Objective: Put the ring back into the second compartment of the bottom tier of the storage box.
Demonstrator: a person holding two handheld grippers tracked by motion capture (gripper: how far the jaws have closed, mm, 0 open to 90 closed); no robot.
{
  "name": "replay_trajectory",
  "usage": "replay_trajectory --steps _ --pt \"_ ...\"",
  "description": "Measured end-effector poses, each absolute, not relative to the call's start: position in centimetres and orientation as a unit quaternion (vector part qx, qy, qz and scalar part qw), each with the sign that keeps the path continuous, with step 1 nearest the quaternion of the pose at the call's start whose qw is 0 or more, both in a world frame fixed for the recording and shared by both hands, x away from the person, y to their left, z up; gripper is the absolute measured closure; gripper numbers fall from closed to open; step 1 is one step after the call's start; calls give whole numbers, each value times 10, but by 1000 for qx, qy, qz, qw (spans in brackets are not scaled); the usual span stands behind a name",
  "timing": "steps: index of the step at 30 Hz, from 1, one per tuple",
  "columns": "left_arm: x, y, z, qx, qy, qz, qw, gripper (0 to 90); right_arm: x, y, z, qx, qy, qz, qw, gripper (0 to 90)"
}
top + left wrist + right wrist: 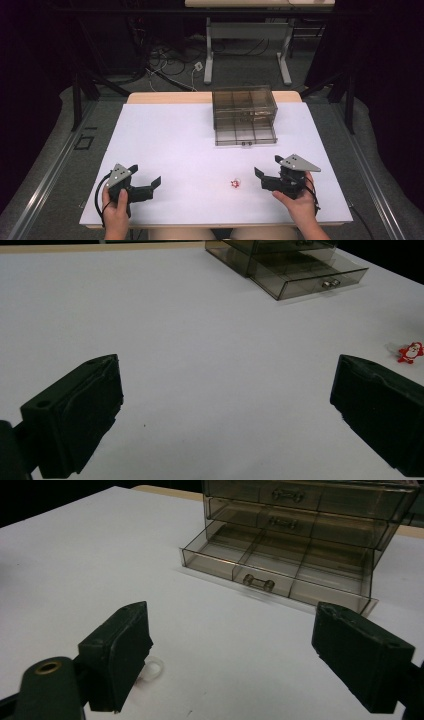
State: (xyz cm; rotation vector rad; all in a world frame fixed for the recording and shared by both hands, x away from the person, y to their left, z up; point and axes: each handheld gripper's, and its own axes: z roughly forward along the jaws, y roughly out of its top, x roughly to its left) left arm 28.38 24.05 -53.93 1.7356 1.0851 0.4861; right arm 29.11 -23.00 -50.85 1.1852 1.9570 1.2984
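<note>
Judging from the table, we have hardly begun: the small Santa charm (235,184) lies untouched between our left gripper (148,179) and right gripper (267,172), both spread wide and empty. The smoky drawer box (244,104) stands well beyond with its bottom drawer (245,135) already pulled out, so picking the charm up and dropping it in is probably what remains.

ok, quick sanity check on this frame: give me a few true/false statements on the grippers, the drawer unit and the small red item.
1. Both grippers are open and hold nothing. True: the left gripper and the right gripper each have their jaws spread with bare table between them.
2. The bottom drawer of the drawer unit is shut. False: it is pulled out.
3. The red Santa figure lies on the white table between the two grippers. True.
4. The Santa figure is inside the open drawer. False: it lies on the table, nearer the person than the drawer unit.
</note>
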Motion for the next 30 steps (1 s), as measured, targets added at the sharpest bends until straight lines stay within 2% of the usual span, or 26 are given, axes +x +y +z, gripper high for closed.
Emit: replay_trajectory --steps 12,19,30 --pt "284 240 -539 718 446 201 496 6 294 -209 -508 405 742 476 241 176" --pt "284 241 -539 718 447 201 495 6 297 -197 -510 385 757 478 222 294" --pt "284 241 -539 719 447 200 493 6 298 -183 -515 375 778 462 201 322"
